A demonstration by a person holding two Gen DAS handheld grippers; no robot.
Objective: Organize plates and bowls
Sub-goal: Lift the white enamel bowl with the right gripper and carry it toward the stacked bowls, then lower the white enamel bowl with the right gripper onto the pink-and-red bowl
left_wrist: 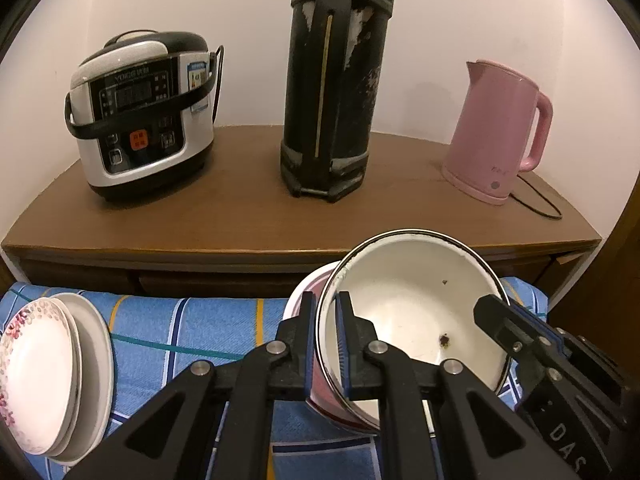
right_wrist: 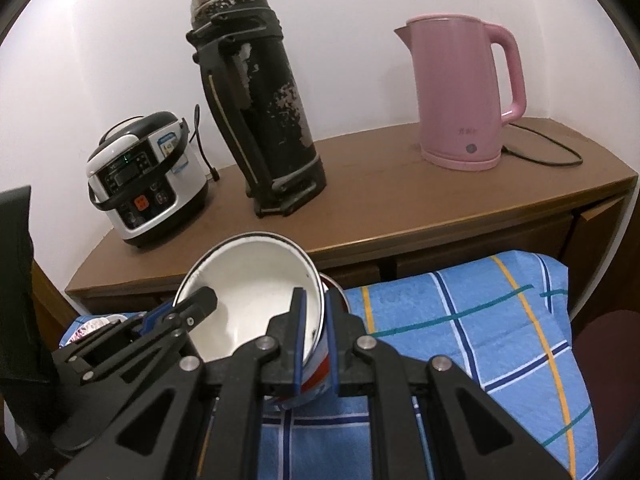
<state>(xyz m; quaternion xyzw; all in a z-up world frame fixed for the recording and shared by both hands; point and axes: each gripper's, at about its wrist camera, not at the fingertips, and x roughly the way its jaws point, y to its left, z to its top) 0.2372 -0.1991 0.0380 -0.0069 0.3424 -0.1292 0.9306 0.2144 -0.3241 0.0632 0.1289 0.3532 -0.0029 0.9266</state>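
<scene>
Enamel bowl (left_wrist: 416, 312), white inside, tilted above blue checked cloth (left_wrist: 180, 328); we clamp its rim from both sides, left gripper (left_wrist: 323, 344) and right gripper (right_wrist: 314, 340) each pinched shut on the wall; stacked plates (left_wrist: 48, 372) lie left; beyond, wooden cabinet (left_wrist: 248, 200) bears rice cooker (left_wrist: 140, 116), black flask (left_wrist: 332, 80), pink kettle (left_wrist: 496, 132).

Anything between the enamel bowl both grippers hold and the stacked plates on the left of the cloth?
Nothing visible: only bare blue checked cloth lies between the white enamel bowl and the stacked white plates.
</scene>
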